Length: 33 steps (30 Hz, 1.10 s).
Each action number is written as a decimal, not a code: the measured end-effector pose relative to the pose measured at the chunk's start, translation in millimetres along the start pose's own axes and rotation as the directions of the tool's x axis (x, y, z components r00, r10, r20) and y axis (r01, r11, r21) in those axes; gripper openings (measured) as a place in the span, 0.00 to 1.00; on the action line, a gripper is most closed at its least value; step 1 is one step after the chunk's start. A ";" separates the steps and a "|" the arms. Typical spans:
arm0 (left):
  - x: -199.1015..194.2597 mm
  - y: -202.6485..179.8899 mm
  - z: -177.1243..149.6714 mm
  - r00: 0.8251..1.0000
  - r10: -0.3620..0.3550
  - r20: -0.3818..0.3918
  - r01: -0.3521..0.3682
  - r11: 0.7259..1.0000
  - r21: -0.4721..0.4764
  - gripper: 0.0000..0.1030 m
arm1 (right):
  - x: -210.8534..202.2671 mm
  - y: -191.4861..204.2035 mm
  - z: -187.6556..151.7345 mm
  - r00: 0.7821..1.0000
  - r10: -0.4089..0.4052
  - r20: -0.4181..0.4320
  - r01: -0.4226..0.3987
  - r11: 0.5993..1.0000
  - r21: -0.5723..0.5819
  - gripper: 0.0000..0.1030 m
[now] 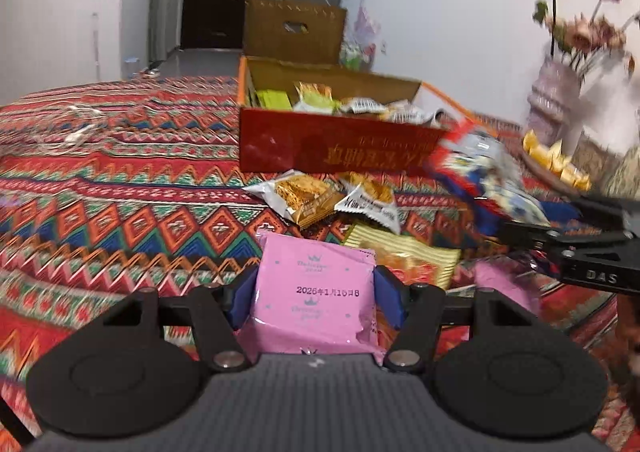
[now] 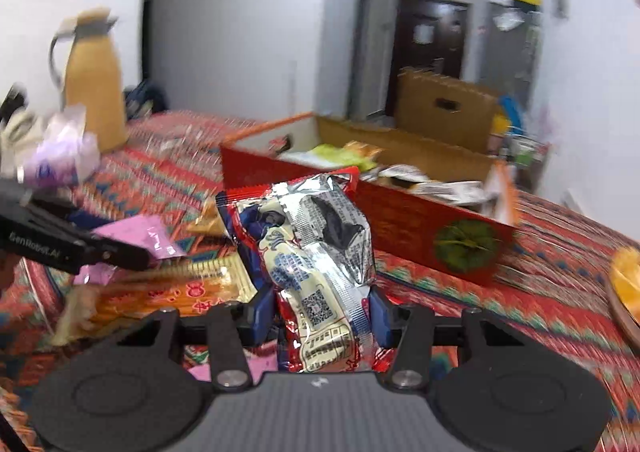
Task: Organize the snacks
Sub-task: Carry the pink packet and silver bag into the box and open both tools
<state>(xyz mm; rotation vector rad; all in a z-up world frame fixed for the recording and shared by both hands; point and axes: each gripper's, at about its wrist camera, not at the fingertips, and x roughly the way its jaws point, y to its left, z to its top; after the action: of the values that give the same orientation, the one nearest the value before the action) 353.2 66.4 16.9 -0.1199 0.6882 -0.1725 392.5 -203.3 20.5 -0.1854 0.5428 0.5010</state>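
Observation:
My left gripper [image 1: 315, 294] is shut on a pink snack packet [image 1: 316, 284] and holds it above the patterned cloth. My right gripper [image 2: 322, 302] is shut on a red, blue and silver snack packet [image 2: 308, 248]; that packet also shows at the right of the left wrist view [image 1: 476, 176]. A red cardboard box [image 1: 320, 144] with an open lid stands ahead and holds several snack packets; it also shows in the right wrist view [image 2: 420, 220]. Loose packets [image 1: 304, 198] lie on the cloth in front of the box.
The table carries a red zigzag cloth [image 1: 120, 204]. A vase of dried flowers [image 1: 556, 92] and a plate of yellow wrapped sweets [image 1: 556, 164] stand at the right. A tan thermos jug [image 2: 94, 80] stands at the far left in the right wrist view.

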 end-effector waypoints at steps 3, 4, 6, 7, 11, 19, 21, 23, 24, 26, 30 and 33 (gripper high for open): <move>-30.3 -9.2 -4.6 0.999 0.003 0.041 -0.001 0.999 -0.039 0.60 | -36.3 -5.1 -9.1 0.997 -0.071 0.023 0.069 0.995 0.077 0.46; -38.2 -13.8 -6.4 0.999 0.002 0.049 -0.001 0.999 -0.040 0.60 | -46.8 -5.4 -13.5 0.995 -0.092 0.025 0.089 0.992 0.093 0.46; -54.8 -24.9 -9.9 0.998 0.002 0.062 0.000 0.999 -0.038 0.60 | -70.1 -4.8 -27.1 0.993 -0.114 0.037 0.108 0.986 0.129 0.46; -61.7 -29.6 -11.5 0.998 -0.002 0.068 0.005 0.999 -0.034 0.60 | -77.9 -4.5 -32.6 0.993 -0.112 0.035 0.106 0.984 0.145 0.46; -81.6 -48.9 -19.4 0.996 -0.041 0.075 0.044 0.999 -0.033 0.61 | -104.3 3.9 -59.3 0.991 -0.136 0.010 0.133 0.980 0.145 0.46; -89.0 -87.7 -31.7 0.995 -0.089 0.048 0.089 0.996 0.014 0.61 | -141.0 9.8 -95.5 0.990 -0.140 -0.010 0.140 0.973 0.186 0.46; -89.4 -93.8 -32.1 0.994 -0.095 0.049 0.094 0.995 0.023 0.61 | -146.2 7.7 -98.7 0.989 -0.150 -0.005 0.149 0.970 0.192 0.46; -88.8 -96.7 -31.9 0.994 -0.098 0.048 0.097 0.995 0.030 0.61 | -150.2 5.6 -99.5 0.987 -0.159 0.001 0.156 0.967 0.203 0.46; -88.1 -98.2 -31.9 0.994 -0.099 0.045 0.097 0.995 0.035 0.61 | -151.3 3.9 -99.4 0.987 -0.164 0.005 0.159 0.965 0.208 0.46; -85.6 -99.8 -31.7 0.995 -0.096 0.041 0.094 0.995 0.039 0.61 | -153.2 -0.4 -97.8 0.986 -0.166 0.012 0.159 0.963 0.218 0.46; -76.0 -98.5 -21.9 0.995 -0.095 0.039 0.093 0.995 0.041 0.61 | -147.7 -4.9 -90.8 0.986 -0.164 0.017 0.157 0.966 0.207 0.46; -66.3 -97.0 -2.9 0.993 -0.099 0.058 0.095 0.994 0.058 0.61 | -138.0 -11.5 -73.2 0.988 -0.152 0.038 0.142 0.973 0.181 0.46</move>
<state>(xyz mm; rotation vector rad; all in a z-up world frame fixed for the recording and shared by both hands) 289.4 -15.6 72.0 -0.1058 0.6166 -0.2796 263.4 -291.1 33.2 -0.0407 0.5158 0.3100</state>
